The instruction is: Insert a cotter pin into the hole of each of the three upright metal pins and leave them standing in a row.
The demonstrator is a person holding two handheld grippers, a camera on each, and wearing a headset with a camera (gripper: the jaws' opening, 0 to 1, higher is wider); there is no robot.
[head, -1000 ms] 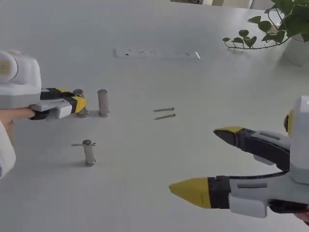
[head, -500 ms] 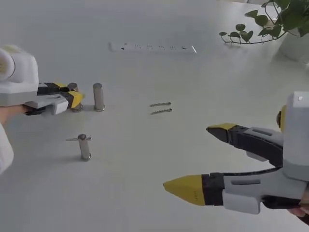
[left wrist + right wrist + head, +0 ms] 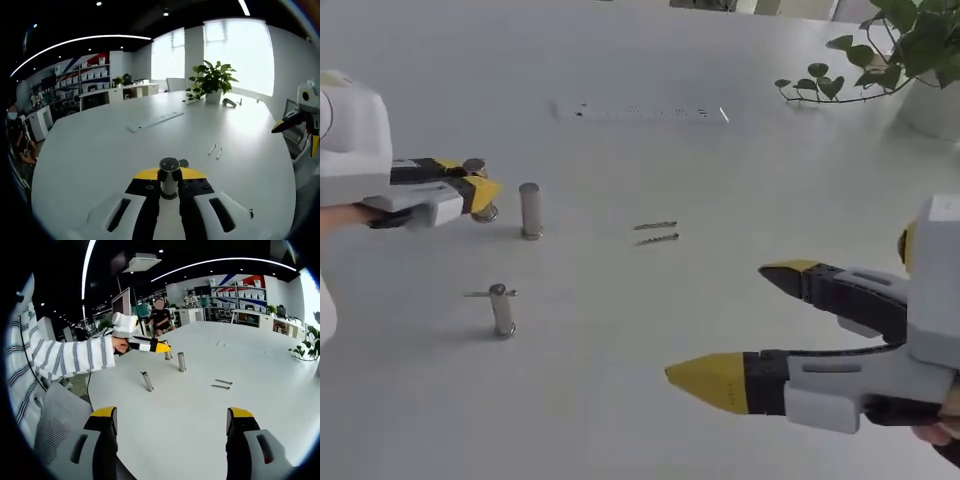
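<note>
The left gripper [image 3: 485, 192] clamps its jaws on a stubby silver pin [image 3: 169, 167] beside a bare second pin [image 3: 530, 210], a third pin [image 3: 502, 312] carries a cotter pin [image 3: 490, 294] crosswise, two loose cotter pins [image 3: 658, 239] lie on the counter [image 3: 620, 420], and the right gripper [image 3: 720, 322] holds its jaws apart.

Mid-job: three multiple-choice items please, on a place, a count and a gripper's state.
1. The two loose thin metal cotter pins lie: A) in a gripper B) on the white table, right of the steel upright pins C) on a chair.
2. Upright pins carrying a cotter pin: A) one B) none C) three.
3. Left gripper: A) open B) shut on a cotter pin C) shut on an upright pin.
B: they lie on the table. A: the nearest pin alone has one. C: its jaws clamp a pin.
</note>
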